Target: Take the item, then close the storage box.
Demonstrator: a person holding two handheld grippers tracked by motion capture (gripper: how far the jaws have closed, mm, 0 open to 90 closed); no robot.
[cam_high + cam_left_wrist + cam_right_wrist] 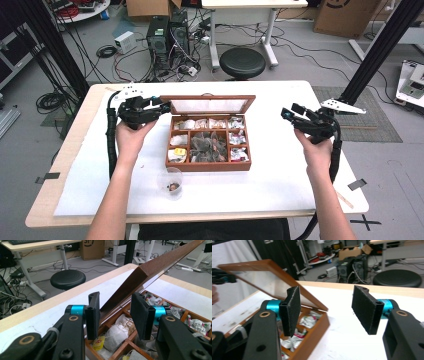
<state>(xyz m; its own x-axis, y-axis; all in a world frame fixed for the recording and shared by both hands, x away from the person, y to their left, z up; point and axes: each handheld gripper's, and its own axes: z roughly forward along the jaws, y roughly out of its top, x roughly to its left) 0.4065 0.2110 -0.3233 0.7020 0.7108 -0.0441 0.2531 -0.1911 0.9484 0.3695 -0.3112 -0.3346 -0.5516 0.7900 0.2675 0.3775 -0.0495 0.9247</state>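
High view showed us holding the left gripper (159, 106) clamped on the near-left corner of the wooden box's glass lid (210, 105), which stood raised and tilted over the wooden tea box (209, 165) at the middle of the white table (280, 175). Our right gripper (286, 113) hung well to the right of the box, its jaws wide apart with nothing between them. A small plastic cup (172, 182) sat just near of the box's left corner.
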